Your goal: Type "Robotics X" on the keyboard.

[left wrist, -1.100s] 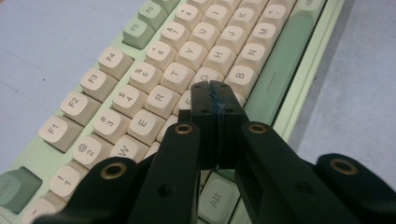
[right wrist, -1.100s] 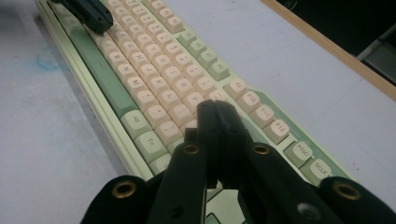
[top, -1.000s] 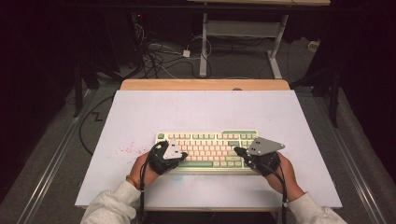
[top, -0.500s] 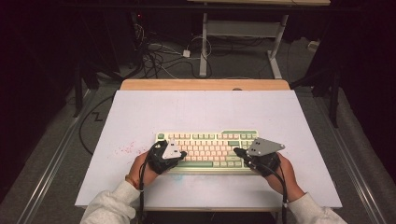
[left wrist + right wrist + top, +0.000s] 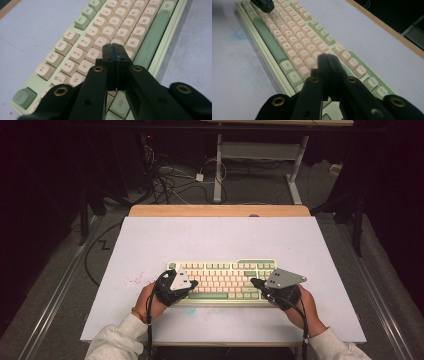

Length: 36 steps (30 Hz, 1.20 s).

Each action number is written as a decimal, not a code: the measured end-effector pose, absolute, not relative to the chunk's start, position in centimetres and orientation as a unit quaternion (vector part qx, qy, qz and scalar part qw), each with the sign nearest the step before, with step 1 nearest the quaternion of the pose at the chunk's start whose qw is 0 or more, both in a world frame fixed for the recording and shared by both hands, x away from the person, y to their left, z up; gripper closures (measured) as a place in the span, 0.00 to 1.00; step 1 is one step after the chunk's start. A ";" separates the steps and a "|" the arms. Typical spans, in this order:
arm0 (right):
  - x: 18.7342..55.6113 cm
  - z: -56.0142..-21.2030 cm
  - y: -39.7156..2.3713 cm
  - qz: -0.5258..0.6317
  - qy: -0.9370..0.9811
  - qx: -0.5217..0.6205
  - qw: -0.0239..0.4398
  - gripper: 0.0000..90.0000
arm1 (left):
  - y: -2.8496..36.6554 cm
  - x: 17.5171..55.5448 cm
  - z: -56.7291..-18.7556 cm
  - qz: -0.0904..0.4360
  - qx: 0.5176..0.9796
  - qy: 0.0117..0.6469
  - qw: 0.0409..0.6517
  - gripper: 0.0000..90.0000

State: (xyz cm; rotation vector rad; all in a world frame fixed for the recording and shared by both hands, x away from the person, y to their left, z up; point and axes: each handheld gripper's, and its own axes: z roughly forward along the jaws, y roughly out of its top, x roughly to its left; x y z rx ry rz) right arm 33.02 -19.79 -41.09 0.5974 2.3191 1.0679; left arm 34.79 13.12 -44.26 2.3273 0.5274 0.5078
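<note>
The keyboard (image 5: 222, 281) lies on the near middle of the white table (image 5: 220, 237). Both grippers have their jaws pressed together, empty: the left gripper (image 5: 114, 48) over its left keys, the right gripper (image 5: 326, 58) over its right keys.

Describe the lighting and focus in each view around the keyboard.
High view: the white table is evenly lit, the room behind it dark, the keyboard fairly soft. Left gripper view: key legends read sharply beyond the dark left tongs. Right gripper view: dimmer, legends softer towards the far end, right tongs nearly silhouetted.
</note>
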 end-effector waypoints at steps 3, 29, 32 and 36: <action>32.7 -41.3 -20.1 0.395 0.855 0.214 0.258 1.00 | 13.3 34.8 -44.2 0.197 0.895 0.204 0.344 0.97; 31.5 -41.9 -22.1 0.399 0.846 0.225 0.273 1.00 | 15.3 34.9 -43.5 0.208 0.883 0.227 0.354 0.97; 31.4 -42.0 -22.2 0.398 0.846 0.225 0.273 1.00 | 15.5 35.2 -43.4 0.209 0.882 0.230 0.354 0.97; 31.5 -42.0 -22.3 0.398 0.847 0.225 0.272 1.00 | 15.5 35.5 -43.4 0.206 0.882 0.233 0.354 0.97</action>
